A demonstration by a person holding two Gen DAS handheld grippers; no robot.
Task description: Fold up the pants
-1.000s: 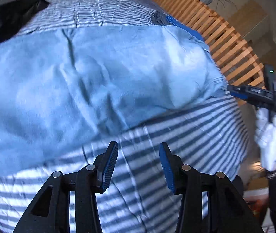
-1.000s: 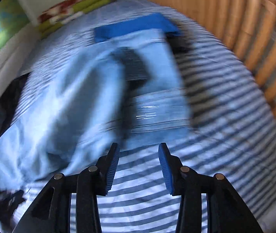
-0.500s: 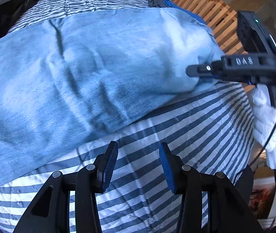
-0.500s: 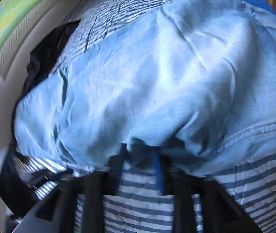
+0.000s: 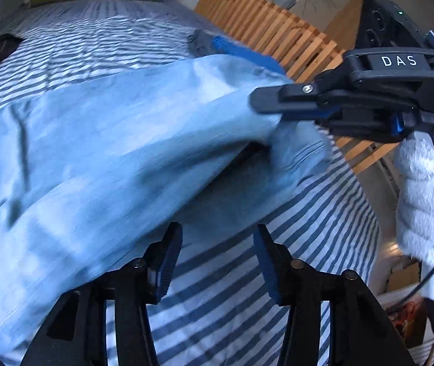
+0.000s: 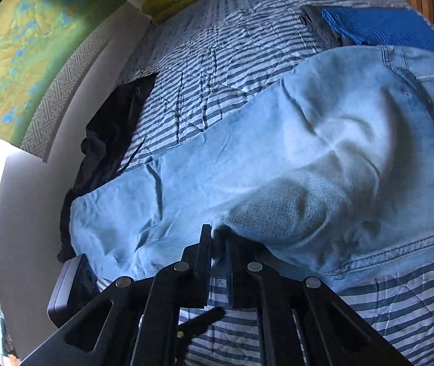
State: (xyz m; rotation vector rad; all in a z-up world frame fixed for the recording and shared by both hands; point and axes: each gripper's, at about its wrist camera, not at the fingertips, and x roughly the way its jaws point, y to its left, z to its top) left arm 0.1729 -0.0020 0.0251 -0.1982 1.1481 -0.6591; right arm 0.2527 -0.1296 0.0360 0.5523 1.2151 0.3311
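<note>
What moved: my right gripper [image 6: 218,245] came in from the bed's edge, closed on the pants [image 5: 119,152] and lifted that part.
Right gripper: pinching the pants' edge.
Left gripper [image 5: 217,259]: just opened wider, nothing inside.
Pants: spread across the striped bed cover [image 5: 308,228].

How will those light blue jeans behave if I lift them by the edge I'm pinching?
The jeans will likely sag: they already drape and crease where the right tool pinches them. One pinch point probably lifts one corner only, the long leg trailing on the striped cover. Denim looks fairly heavy, unlikely to slip.
</note>
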